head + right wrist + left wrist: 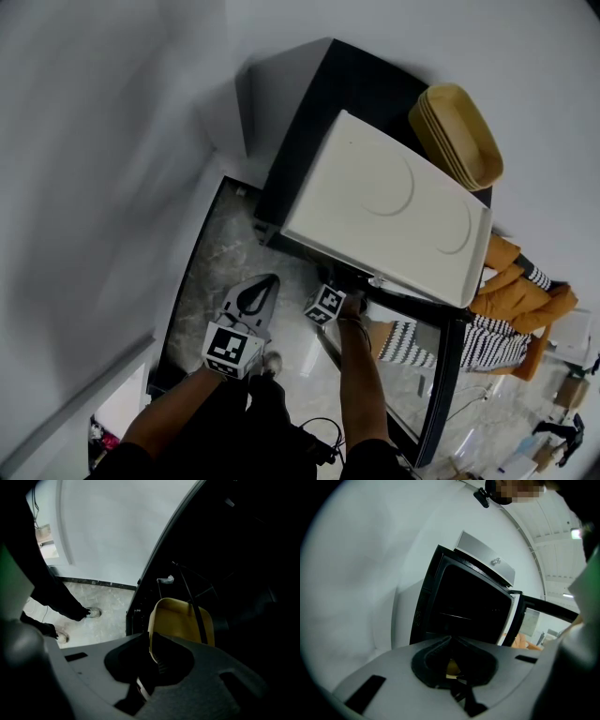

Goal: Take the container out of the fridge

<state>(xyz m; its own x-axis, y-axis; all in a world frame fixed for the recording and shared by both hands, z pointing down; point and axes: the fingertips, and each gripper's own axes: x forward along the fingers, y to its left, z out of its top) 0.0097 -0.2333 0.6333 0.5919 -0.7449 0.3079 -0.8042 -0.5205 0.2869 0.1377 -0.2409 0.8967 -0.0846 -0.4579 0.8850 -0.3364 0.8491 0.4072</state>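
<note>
Right gripper is clamping the rim of the yellow container, sitting inside the open fridge at one o'clock from the jaws. The grasp is looking done, with the pull-out waiting. Left gripper is idling, pinched together and empty.

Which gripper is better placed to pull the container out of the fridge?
Right. The right gripper is inside the fridge, jaws shut on the rim of the container. The left gripper hangs shut outside it.

No legible text, label, brand, number or sign on anything in view.
</note>
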